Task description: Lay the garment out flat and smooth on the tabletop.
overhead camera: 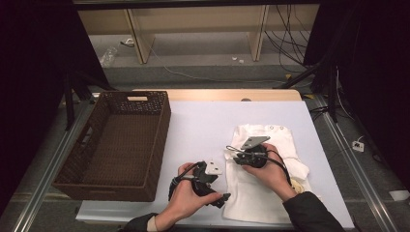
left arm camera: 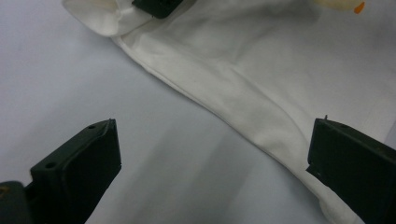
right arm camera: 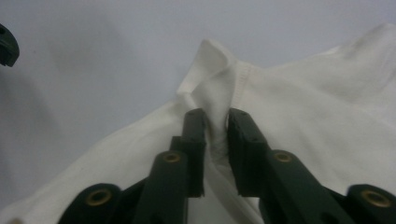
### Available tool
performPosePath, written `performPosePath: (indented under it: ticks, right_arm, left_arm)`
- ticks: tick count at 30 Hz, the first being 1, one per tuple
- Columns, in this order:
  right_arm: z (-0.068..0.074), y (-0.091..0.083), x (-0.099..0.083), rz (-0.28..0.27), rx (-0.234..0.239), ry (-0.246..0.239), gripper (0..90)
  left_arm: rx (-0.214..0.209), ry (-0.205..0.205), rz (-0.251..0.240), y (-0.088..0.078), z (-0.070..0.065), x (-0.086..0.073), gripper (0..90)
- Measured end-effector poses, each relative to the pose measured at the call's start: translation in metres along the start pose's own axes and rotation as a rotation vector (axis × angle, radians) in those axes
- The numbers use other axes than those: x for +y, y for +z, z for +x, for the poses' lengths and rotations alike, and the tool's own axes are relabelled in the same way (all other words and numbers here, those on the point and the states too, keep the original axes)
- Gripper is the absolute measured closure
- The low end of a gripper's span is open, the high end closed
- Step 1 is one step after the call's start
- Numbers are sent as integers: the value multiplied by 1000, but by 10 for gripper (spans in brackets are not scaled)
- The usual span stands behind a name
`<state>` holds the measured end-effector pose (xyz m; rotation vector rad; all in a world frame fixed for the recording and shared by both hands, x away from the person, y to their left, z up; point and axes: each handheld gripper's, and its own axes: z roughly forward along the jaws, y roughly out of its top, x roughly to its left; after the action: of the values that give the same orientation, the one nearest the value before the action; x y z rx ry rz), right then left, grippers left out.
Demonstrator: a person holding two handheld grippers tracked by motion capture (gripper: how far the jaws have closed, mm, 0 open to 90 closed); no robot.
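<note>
White sheeting covers the worktop in the high view, with a brown wicker basket along its left edge and a white garment lying flat toward the near right corner, both hand-held grippers at the garment's left edge. Left gripper view: the left gripper has its jaws spread wide, empty, astride the garment's hem. Right gripper view: the right gripper has its jaws nearly together, pinching a raised fold of the garment.

garment: soft white cloth | basket: rough brown wicker | table: smooth matt white
</note>
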<state>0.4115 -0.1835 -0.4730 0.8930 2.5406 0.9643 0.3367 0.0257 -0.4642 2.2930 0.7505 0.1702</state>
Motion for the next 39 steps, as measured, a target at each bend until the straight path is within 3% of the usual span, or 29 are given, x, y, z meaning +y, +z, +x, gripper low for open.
performPosePath:
  ticks: [9, 18, 26, 31, 39]
  right_arm:
    - [-6, -14, 2, -79, -19, 57, 847]
    - [-28, -48, -3, -175, -132, 150, 851]
    - [-54, -91, -26, -244, -234, 229, 852]
    - [-68, -110, -45, -250, -289, 268, 851]
    - [-82, -124, -65, -244, -355, 310, 851]
  left_arm:
    - [3, -12, -2, 1, 1, -1, 21]
    - [6, -8, 5, 0, 2, -1, 23]
    - [8, -14, 1, 0, 2, 0, 24]
    - [7, -15, 0, 1, 2, 0, 24]
    - [11, -19, -8, 0, 3, 0, 26]
